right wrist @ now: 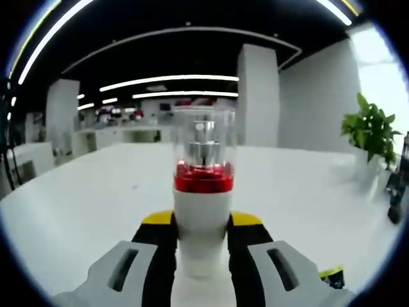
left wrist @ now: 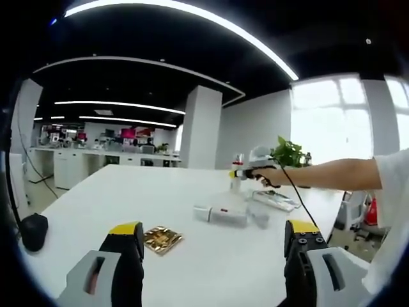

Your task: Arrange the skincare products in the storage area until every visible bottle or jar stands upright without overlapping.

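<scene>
In the left gripper view, the left gripper (left wrist: 214, 246) hangs wide open over the white table (left wrist: 96, 198), holding nothing. A gold packet (left wrist: 162, 239) lies just ahead, and a white tube (left wrist: 221, 215) lies flat farther off. Beyond it, a hand holds the right gripper (left wrist: 243, 173). In the right gripper view, the right gripper (right wrist: 201, 240) squeezes a white bottle with a red band and clear cap (right wrist: 202, 192), standing straight up. The step looks like setting this bottle down; next, gently let go. The big office has a green plant (right wrist: 372, 131) and long lights.
</scene>
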